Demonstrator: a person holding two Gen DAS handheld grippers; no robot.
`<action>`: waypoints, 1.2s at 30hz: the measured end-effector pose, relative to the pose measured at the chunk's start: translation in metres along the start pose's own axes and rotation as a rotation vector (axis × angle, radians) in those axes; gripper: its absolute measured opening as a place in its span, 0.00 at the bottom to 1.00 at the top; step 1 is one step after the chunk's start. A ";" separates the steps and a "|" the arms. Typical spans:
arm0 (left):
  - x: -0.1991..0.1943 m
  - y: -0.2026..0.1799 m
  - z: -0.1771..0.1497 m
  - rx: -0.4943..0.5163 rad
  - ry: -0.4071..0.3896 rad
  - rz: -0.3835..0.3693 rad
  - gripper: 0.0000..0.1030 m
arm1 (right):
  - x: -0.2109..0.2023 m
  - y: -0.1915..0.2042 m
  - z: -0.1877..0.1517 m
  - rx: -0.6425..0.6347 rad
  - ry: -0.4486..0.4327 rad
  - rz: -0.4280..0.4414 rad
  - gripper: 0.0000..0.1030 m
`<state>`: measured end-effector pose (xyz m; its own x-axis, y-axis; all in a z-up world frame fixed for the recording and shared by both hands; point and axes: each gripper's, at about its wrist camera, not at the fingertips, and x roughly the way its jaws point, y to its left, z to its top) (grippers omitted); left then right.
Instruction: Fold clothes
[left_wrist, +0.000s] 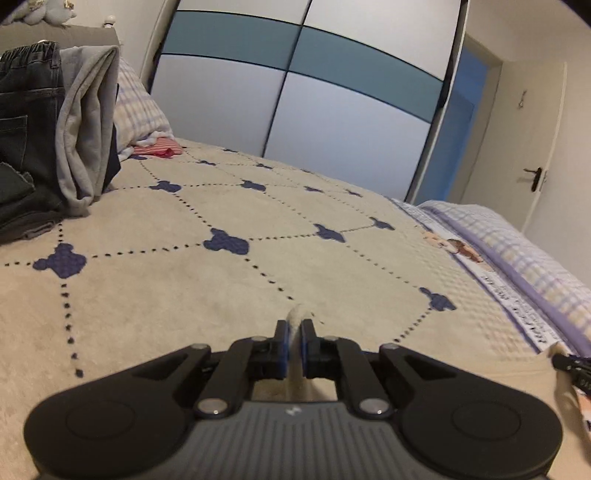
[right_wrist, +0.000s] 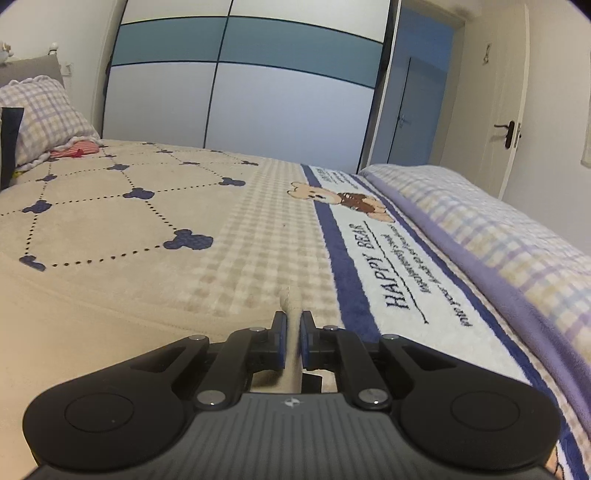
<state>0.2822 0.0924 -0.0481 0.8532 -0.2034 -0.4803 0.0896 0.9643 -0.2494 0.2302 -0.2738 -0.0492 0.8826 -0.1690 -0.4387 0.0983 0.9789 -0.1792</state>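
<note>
**Both grippers pinched on cream fabric, fold not yet made**

Left gripper (left_wrist: 294, 330) clamped narrow on a ridge of cream garment (left_wrist: 297, 317), blue pads (left_wrist: 282, 343) pressing from both sides. Same story on the right gripper (right_wrist: 291, 328): jaws nearly together, a thin fold of the same pale cloth (right_wrist: 288, 299) caught between them. Hard to separate the cream garment from the bedspread (left_wrist: 258, 280) beneath, so alike in colour; a long raised edge across the near-left of the right wrist view, probably its hem. Lying flat near the bed's front edge, stretched between the two grips.

Over at the far-left corner by the headboard, a stack already there: dark jeans (left_wrist: 26, 110) and a grey sweatshirt (left_wrist: 86, 122), looking folded and set aside. Plaid pillow (left_wrist: 138, 107) just behind, something red-striped (left_wrist: 157, 150) beside it.

Judging from this: some pieces finished, this one merely gripped at two points. Still to come: lifting, carrying over, laying down, smoothing.
</note>
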 end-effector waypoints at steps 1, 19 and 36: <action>0.004 0.000 0.000 0.010 0.022 0.008 0.07 | 0.004 0.001 0.000 -0.006 0.017 0.004 0.08; -0.017 -0.022 0.009 0.126 0.164 0.096 0.58 | -0.023 0.000 0.021 -0.075 0.125 -0.006 0.34; -0.107 -0.078 -0.035 0.121 0.166 -0.089 0.65 | -0.113 0.054 0.004 0.070 0.111 0.202 0.40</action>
<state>0.1661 0.0328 -0.0072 0.7440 -0.3045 -0.5948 0.2303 0.9525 -0.1994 0.1377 -0.2017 -0.0058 0.8319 0.0236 -0.5544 -0.0406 0.9990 -0.0184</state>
